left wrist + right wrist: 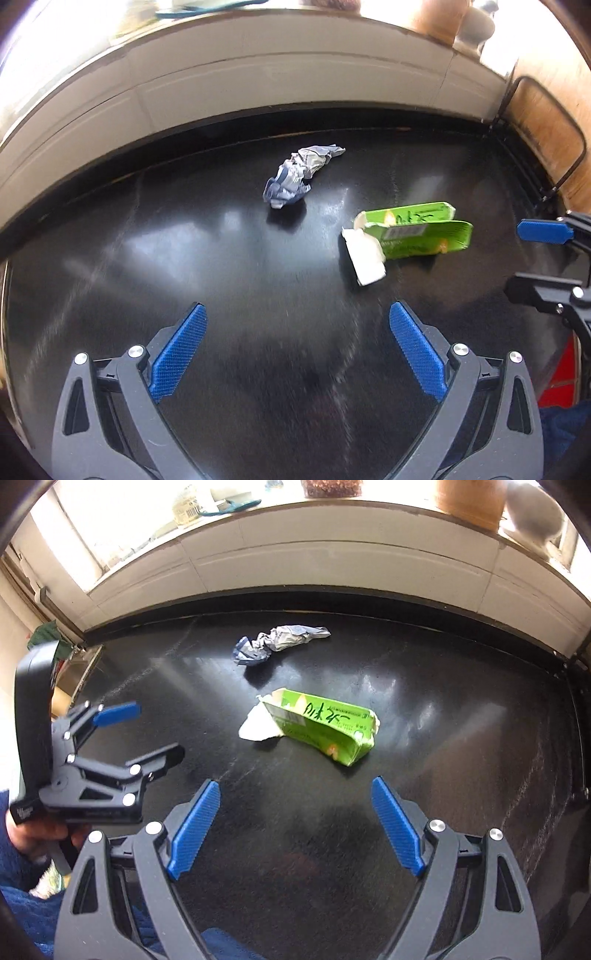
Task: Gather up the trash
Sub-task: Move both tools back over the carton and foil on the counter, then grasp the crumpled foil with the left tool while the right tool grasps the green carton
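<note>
A crumpled grey-blue wrapper [299, 175] lies on the black table [184, 251], far from me; it also shows in the right wrist view [277, 642]. A torn green carton [417, 230] with a white flap lies to its right and nearer; the right wrist view shows it [325, 727] straight ahead. My left gripper [297, 319] is open and empty, well short of both. My right gripper [295, 795] is open and empty, just short of the carton. The left gripper also appears at the left of the right wrist view [155, 733], and the right gripper at the right edge of the left wrist view [535, 258].
A white wall panel [332, 565] and a window sill with a brown pot [469, 498] run behind the table [461, 738]. A chair with a wooden seat [543, 122] stands at the table's right end. A green item [44, 635] sits at the far left.
</note>
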